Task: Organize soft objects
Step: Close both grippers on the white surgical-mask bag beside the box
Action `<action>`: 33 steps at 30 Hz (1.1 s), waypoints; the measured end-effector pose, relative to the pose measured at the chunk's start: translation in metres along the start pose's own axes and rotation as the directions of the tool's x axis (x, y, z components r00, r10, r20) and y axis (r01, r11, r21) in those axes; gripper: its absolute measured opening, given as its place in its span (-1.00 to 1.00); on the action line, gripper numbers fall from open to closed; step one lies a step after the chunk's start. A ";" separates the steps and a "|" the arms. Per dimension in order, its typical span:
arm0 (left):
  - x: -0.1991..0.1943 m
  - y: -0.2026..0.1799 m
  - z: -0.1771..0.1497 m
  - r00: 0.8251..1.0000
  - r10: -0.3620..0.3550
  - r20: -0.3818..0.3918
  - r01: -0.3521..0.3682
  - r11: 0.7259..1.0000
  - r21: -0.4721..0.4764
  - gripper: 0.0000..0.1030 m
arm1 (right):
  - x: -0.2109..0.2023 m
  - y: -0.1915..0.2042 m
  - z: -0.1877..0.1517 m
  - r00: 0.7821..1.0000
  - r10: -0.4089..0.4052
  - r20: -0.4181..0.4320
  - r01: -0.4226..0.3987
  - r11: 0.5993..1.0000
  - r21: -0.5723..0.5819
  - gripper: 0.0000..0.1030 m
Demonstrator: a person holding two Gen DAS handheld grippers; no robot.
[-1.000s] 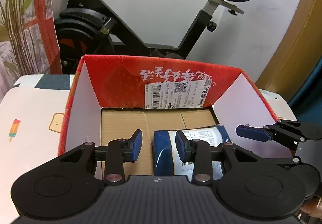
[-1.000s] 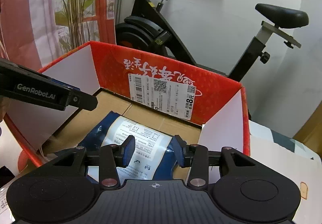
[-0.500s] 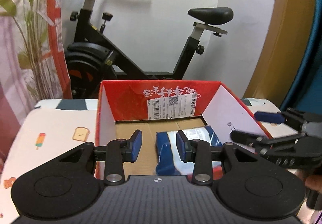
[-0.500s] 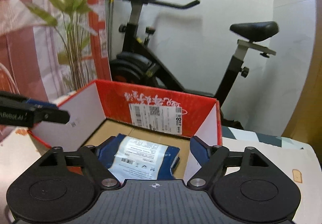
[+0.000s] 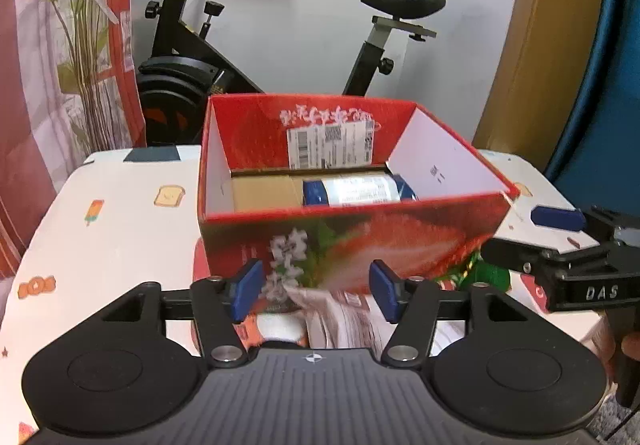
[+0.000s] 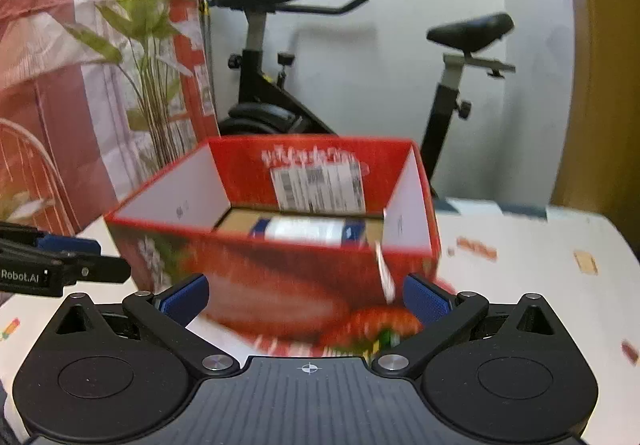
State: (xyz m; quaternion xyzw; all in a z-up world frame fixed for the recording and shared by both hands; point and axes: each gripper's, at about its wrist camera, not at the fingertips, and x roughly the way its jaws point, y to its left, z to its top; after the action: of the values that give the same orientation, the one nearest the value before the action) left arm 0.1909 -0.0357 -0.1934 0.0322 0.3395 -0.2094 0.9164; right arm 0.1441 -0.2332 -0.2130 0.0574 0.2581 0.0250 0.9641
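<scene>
A red cardboard box (image 5: 352, 229) with a strawberry print stands on the table. A blue soft pack with a white label (image 5: 356, 189) lies inside it on the right; it also shows in the right wrist view (image 6: 308, 229). My left gripper (image 5: 316, 295) is open and empty, in front of the box's near wall. My right gripper (image 6: 306, 301) is open wide and empty, also in front of the box (image 6: 280, 277). Soft packages (image 5: 336, 317) lie on the table just below the left gripper, one red and green (image 5: 480, 273).
The table (image 5: 120, 237) has a white cloth with small cartoon prints. An exercise bike (image 5: 224, 57) stands behind the table. A plant (image 6: 132, 57) and red-white curtain are at the left. The right gripper shows at the right of the left wrist view (image 5: 560, 241).
Both grippers have pulled back out of the box and away from it. Both have opened wider, and the blue pack stays lying in the box.
</scene>
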 end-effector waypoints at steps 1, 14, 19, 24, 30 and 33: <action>0.001 -0.001 -0.004 1.000 -0.001 -0.007 0.001 1.000 0.002 0.21 | -0.003 0.001 -0.007 1.000 -0.006 -0.009 0.006 1.000 0.006 0.99; 0.015 -0.006 -0.039 0.996 -0.064 -0.059 0.062 0.998 -0.032 0.03 | -0.012 -0.016 -0.092 0.983 -0.058 -0.174 0.087 0.982 0.168 0.99; 0.015 -0.005 -0.046 0.994 -0.087 -0.066 0.085 0.996 -0.033 -0.06 | -0.006 -0.034 -0.101 0.979 -0.055 -0.197 0.103 0.965 0.240 0.99; 0.018 -0.002 -0.054 0.992 -0.101 -0.078 0.097 0.993 -0.062 -0.07 | 0.001 -0.038 -0.103 0.976 -0.035 -0.214 0.095 0.957 0.273 0.99; 0.019 0.001 -0.061 0.990 -0.115 -0.077 0.108 0.990 -0.094 -0.08 | 0.004 -0.045 -0.107 0.974 -0.022 -0.225 0.097 0.940 0.328 1.00; 0.019 0.000 -0.063 0.990 -0.114 -0.078 0.107 0.989 -0.098 -0.09 | 0.004 -0.048 -0.110 0.975 -0.018 -0.223 0.097 0.933 0.348 1.00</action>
State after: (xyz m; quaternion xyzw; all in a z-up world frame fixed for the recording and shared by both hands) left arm 0.1657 -0.0297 -0.2540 -0.0211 0.3880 -0.2422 0.8890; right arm 0.0936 -0.2693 -0.3156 0.2205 0.3633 -0.0443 0.9041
